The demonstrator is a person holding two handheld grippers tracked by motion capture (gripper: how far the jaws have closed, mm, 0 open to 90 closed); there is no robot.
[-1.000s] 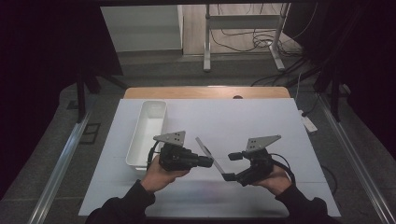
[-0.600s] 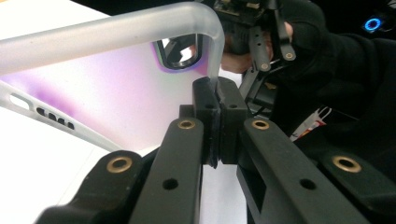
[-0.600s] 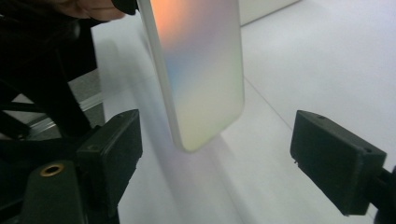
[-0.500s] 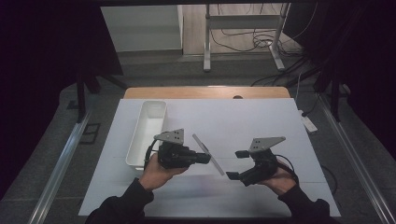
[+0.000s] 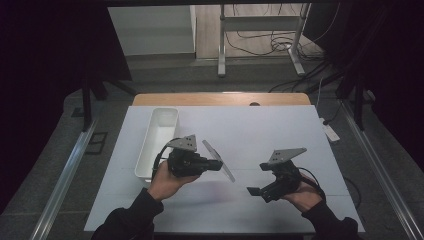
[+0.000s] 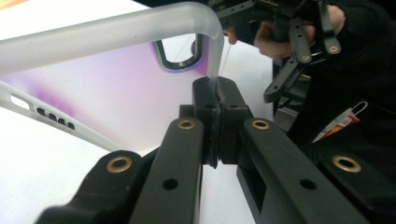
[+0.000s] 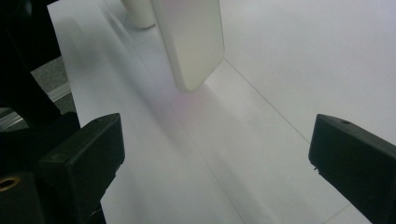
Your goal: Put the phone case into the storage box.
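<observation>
There was one translucent phone case (image 5: 218,160), held up at about six o'clock on the table (image 5: 280,130). One white bin (image 5: 157,142) lay at nine o'clock. Two tongs were counted, left tongs (image 5: 219,165) and right tongs (image 5: 252,190).

Both forearms wear black sleeves that reach the wrists at the bottom of the high view. Each claw is matte black, the left claw (image 5: 216,165) and the right claw (image 5: 252,190) each topped by a grey three-cornered plate and trailed by a black cable. In the left gripper view, brass-coloured rivets and small round holes mark the flat black link arms.
</observation>
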